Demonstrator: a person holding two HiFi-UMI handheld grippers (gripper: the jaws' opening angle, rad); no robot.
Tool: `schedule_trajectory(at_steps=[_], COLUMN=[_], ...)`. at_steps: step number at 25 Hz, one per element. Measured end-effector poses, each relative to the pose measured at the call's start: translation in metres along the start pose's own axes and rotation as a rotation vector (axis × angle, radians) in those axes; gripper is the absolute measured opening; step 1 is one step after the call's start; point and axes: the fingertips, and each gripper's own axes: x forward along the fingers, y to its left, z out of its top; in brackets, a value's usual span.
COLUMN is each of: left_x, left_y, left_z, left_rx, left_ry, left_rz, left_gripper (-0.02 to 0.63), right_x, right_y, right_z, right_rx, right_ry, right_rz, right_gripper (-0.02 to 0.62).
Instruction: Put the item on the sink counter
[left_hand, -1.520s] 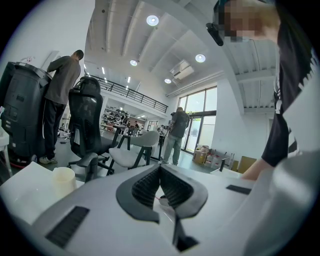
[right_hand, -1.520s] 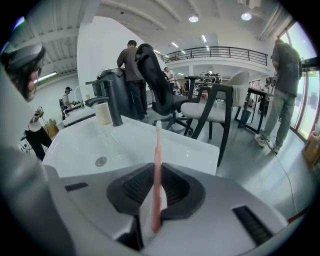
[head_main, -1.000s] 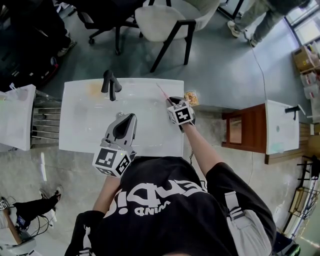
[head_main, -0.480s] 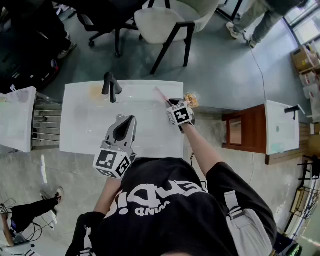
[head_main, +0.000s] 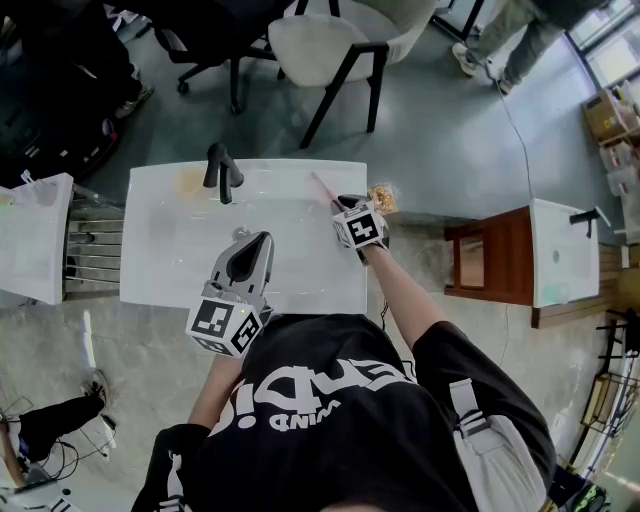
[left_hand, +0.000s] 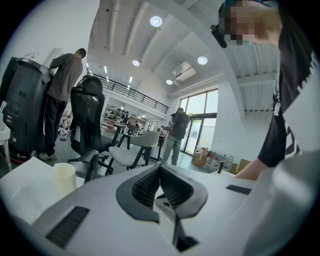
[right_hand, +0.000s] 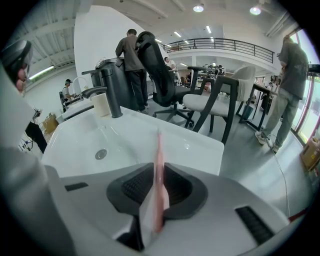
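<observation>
My right claw (right_hand: 159, 176) (head_main: 346, 204) is clenched on the thin pink stick in a clear wrapper (right_hand: 159, 160) (head_main: 325, 186), its ribbed pads pressing both flat sides; the stick juts forward past the claw tips, above the far right part of the white glossy desk (head_main: 300, 270) (right_hand: 195, 145) with its moulded sink basin; whether its tip touches the surface I cannot tell. My left claw (left_hand: 160, 170) (head_main: 258, 242) is closed with nothing between its pads, held level above the near edge of the desk. In the basin sits a round metal drain (right_hand: 101, 154); behind it a black tap (head_main: 221, 170) (right_hand: 107, 92) stands, with a cream cup (right_hand: 101, 104) (left_hand: 64, 177) beside it. A small packet of orange-brown bits (head_main: 382, 196) lies at the desk's right edge, near my right claw. Beyond is grey floor (head_main: 450, 140), a white chair with black legs (head_main: 330, 45) and a black office chair (right_hand: 160, 65); a second white basin (head_main: 560, 250) rests on a brown wooden stand (head_main: 490, 260) to my right; people stand about the bright hall, one near the windows (right_hand: 292, 85).
</observation>
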Motion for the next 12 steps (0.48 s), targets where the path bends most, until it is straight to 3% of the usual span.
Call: schedule_trajectory(at_steps=[12], left_x=[-0.004], left_y=[-0.0006], left_z=[-0.0025], left_rx=[-0.001], left_ry=[0.002], left_rz=[0.008], left_gripper=[0.02], right_x=[0.0001], right_y=[0.005], right_z=[0.0002], right_rx=[-0.007], right_ry=[-0.008], right_rz=[0.023], right_gripper=[0.127])
